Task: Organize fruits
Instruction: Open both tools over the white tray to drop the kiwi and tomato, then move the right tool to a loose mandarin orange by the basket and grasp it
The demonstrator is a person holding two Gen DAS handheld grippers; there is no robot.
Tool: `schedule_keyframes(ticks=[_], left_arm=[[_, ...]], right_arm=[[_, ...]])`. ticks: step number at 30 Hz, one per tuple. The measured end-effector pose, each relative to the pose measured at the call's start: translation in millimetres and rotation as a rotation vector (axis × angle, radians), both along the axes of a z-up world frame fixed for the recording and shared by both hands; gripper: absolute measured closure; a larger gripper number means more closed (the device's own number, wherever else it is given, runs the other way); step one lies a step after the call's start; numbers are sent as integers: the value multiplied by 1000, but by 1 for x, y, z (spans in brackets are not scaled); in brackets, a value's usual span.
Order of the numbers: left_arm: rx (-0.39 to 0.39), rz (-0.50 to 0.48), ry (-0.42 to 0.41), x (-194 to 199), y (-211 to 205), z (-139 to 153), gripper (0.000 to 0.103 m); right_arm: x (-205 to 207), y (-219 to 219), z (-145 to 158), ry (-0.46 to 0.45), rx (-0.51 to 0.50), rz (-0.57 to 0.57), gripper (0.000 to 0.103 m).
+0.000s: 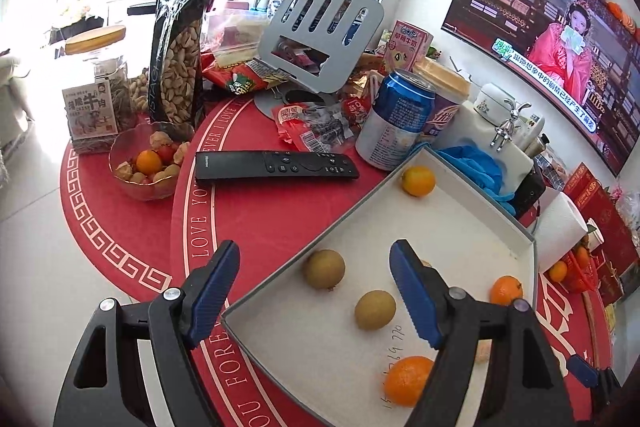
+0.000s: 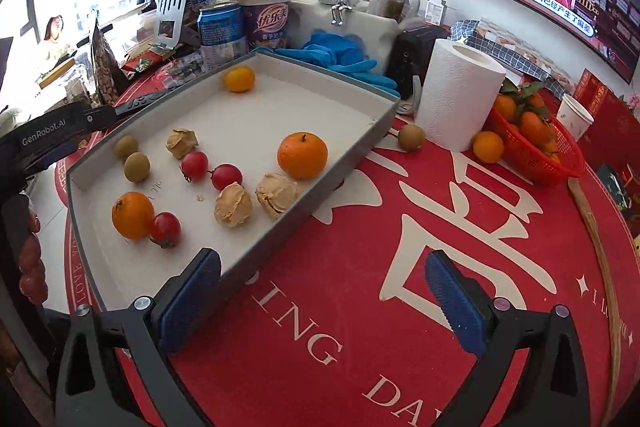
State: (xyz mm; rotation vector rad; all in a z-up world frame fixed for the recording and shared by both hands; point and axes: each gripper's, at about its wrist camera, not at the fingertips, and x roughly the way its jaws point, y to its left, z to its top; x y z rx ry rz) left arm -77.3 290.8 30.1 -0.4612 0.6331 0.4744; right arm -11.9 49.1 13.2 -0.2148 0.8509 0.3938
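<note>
A white tray with grey walls [image 2: 352, 147] lies on the red table mat and holds several fruits: oranges [image 2: 302, 155], cherry tomatoes [image 2: 226, 176], brown longans [image 2: 137, 167] and papery husked fruits [image 2: 233, 205]. My left gripper [image 1: 316, 291] is open and empty, hovering over the tray's near-left corner [image 1: 240, 311], near two longans [image 1: 324, 268]. My right gripper [image 2: 324, 301] is open and empty over the mat, in front of the tray's near side. A longan [image 2: 411, 137] and an orange [image 2: 488, 146] lie loose on the mat right of the tray.
A glass bowl of fruit [image 1: 146, 163] and a black remote [image 1: 276, 166] lie left of the tray. A blue can [image 1: 394, 119], cup, snack bags and blue gloves [image 2: 340, 57] crowd behind it. A paper roll [image 2: 456, 99] and red basket of oranges [image 2: 536, 143] stand at right.
</note>
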Motion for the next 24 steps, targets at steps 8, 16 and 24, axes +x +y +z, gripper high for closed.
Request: schedule_keyframes(ticks=[8, 16, 24], left_arm=[[2, -2, 3, 1, -3, 0, 22], [31, -36, 13, 7, -17, 1, 22], [42, -77, 13, 13, -33, 3, 22]], right_arm=[[20, -60, -19, 126, 22, -199, 1], [28, -92, -31, 154, -29, -299, 1], [57, -97, -31, 152, -25, -294, 0]])
